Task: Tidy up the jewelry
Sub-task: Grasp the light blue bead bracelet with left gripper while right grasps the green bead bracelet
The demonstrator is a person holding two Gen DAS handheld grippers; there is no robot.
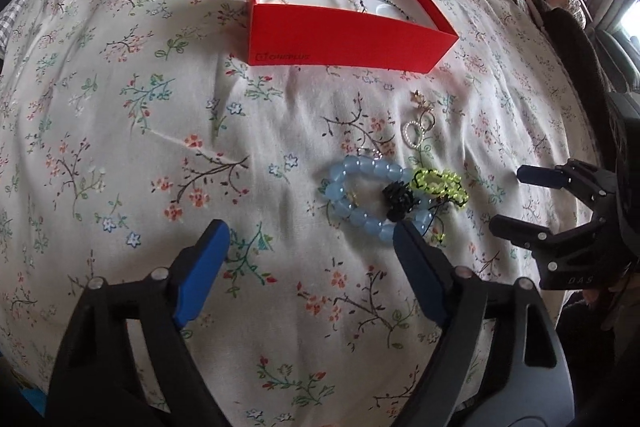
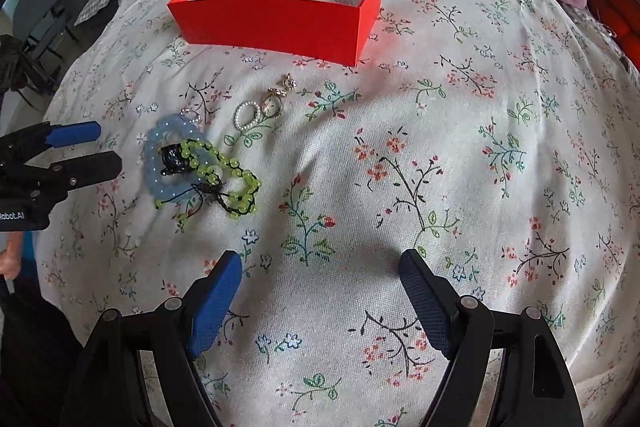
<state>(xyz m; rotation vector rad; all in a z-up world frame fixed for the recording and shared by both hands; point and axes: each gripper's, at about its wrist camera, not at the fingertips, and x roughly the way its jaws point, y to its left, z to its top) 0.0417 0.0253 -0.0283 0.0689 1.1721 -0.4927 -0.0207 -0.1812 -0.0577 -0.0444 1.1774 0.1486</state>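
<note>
Both tools stand released: the left gripper [image 1: 310, 239] has its jaws spread wide and empty just short of the pile, and the right gripper [image 2: 320, 267] hangs likewise spread over bare floral bedspread [image 2: 460, 147]. The open red cardboard box [image 1: 344, 35] lies beyond, two bead strands already inside. Loose items remain: a pale blue glass-bead bracelet [image 1: 352, 191], tangled with a yellow-green beaded cord bracelet [image 2: 224, 167] and a small black bead cluster [image 1: 398, 201]; small pearl and gold rings [image 2: 260, 107] lie apart, nearer the box. Judgement: take one exposed blue bead at the far-left arc, close gently, lift slowly so the green cord slips free; a snag would drag both
</note>
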